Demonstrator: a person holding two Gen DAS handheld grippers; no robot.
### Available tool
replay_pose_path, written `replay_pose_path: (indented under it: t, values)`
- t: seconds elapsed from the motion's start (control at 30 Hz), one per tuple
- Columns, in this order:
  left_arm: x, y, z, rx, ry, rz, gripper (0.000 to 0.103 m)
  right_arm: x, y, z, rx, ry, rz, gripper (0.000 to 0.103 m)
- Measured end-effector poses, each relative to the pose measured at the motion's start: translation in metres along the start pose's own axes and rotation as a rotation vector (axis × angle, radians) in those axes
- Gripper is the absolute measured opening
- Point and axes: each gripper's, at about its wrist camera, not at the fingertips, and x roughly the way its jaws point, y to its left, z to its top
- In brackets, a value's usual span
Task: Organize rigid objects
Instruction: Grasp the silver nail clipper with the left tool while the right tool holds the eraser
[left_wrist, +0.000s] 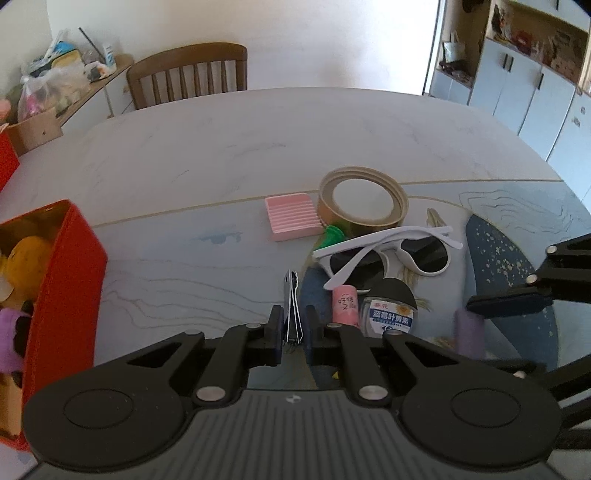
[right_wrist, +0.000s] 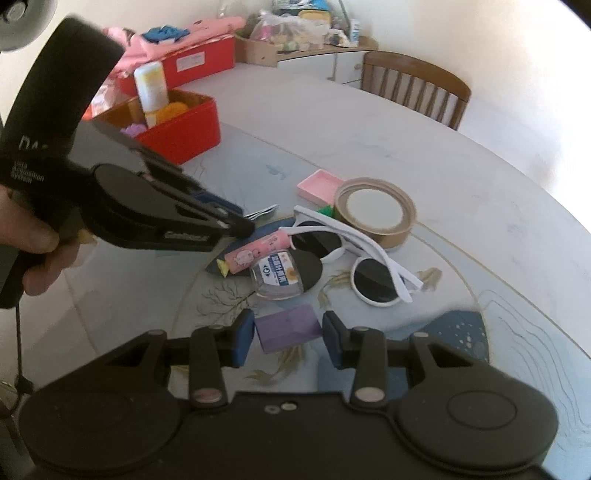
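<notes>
My left gripper (left_wrist: 293, 325) has its pads on both sides of a metal nail clipper (left_wrist: 293, 306) and looks shut on it, low over the table. My right gripper (right_wrist: 289, 332) is open around a purple block (right_wrist: 289, 328), pads a little apart from its sides. Between them lie a pink tube (left_wrist: 345, 306), a small clear bottle with a black cap (left_wrist: 391, 308), white sunglasses (left_wrist: 388, 254), a brown tape roll (left_wrist: 364, 201), a pink ridged block (left_wrist: 293, 218) and a green piece (left_wrist: 332, 234). In the right wrist view the left gripper (right_wrist: 240, 225) reaches over the clipper (right_wrist: 264, 212).
A red box (left_wrist: 66, 295) with plush toys stands at the table's left edge; it also shows in the right wrist view (right_wrist: 184, 125) holding a white bottle (right_wrist: 151, 88). A second red box (right_wrist: 195, 62) and a wooden chair (left_wrist: 188, 74) stand beyond.
</notes>
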Motion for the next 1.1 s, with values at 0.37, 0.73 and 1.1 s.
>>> replay_pose_path:
  t: [0.37,0.73,1.1]
  values:
    - [-0.024,0.032,-0.008,-0.125,0.014,-0.058,0.010,-0.035,0.010,0.007,0.084,-0.024,-0.020,0.039]
    - [-0.049,0.060,-0.010,-0.165,0.012,-0.129,0.009,-0.042,0.042,0.025,0.091,-0.044,-0.035,0.039]
    - [-0.077,0.088,-0.002,-0.146,-0.010,-0.193,0.006,-0.044,0.070,0.048,0.089,-0.075,-0.040,0.039]
